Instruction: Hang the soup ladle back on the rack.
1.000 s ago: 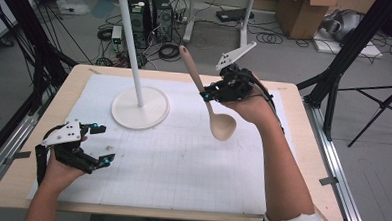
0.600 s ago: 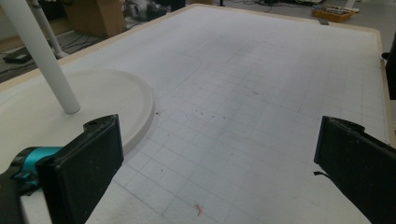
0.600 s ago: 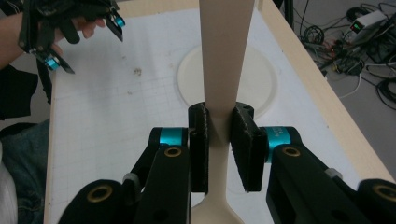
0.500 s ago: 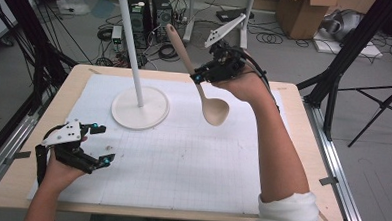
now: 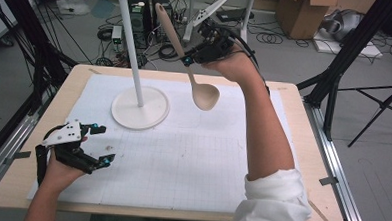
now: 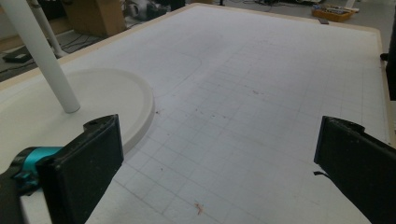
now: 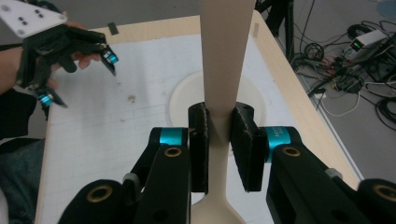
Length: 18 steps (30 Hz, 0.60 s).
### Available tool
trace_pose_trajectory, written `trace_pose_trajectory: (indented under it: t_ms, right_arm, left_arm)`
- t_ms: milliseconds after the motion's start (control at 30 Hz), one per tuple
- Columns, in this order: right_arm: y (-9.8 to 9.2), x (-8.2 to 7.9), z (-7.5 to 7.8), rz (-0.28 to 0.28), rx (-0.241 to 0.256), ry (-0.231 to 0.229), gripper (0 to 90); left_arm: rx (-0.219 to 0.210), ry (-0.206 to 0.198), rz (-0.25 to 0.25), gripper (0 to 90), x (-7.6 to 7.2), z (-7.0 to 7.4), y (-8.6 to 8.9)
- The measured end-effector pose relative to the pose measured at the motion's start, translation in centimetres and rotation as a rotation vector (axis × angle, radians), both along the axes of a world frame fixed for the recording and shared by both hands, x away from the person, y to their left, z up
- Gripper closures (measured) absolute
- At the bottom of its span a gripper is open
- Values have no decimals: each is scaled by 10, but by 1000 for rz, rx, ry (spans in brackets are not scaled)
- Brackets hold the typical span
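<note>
Between right tongs (image 7: 218, 140) (clamped): spoon (image 7: 224, 56) handle.

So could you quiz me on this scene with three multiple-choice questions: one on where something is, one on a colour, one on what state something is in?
1. Where is the wooden spoon?
A. Lying flat on the mat
B. Held up in the air above the table
C. Hanging from the stand

2. What colour is the stand with the round base?
A. White
B. Red
C. Black

3. What state is the left gripper in?
A. Shut on the spoon
B. Shut on the stand's pole
C. Open, holding nothing

Answers:
1. B: in the high view the right gripper grips the spoon's handle with the bowl hanging down, well clear of the white mat.
2. A: pole and disc base are both white.
3. C: in the left gripper view its jaws stand far apart with bare mat between them.
</note>
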State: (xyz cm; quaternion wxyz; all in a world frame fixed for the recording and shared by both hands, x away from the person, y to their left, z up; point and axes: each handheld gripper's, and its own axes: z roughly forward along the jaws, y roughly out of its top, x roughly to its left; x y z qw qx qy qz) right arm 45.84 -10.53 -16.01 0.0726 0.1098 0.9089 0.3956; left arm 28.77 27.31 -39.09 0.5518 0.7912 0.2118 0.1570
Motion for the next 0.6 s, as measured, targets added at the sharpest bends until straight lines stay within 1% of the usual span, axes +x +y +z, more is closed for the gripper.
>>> trace_pose_trajectory:
  t_ms: [33, 200, 333, 433, 467, 600]
  right_arm:
    - [0, 0, 0, 0, 0, 0, 777]
    - [10, 12, 4, 0, 16, 13, 777]
    - [17, 17, 5, -5, -10, 17, 777]
    - [24, 20, 8, 4, -14, 16, 777]
    - [26, 21, 9, 5, -10, 6, 777]
    - [28, 28, 7, -5, 3, 25, 777]
  left_arm:
    - [0, 0, 0, 17, 0, 0, 0]
    - [-2, -2, 4, 16, -1, 0, 2]
    - [-4, -2, 6, 16, -1, 0, 4]
    - [-8, 1, 8, 16, -2, 0, 5]
    - [-7, 1, 9, 16, -2, 0, 5]
    - [-3, -1, 6, 17, -2, 0, 4]
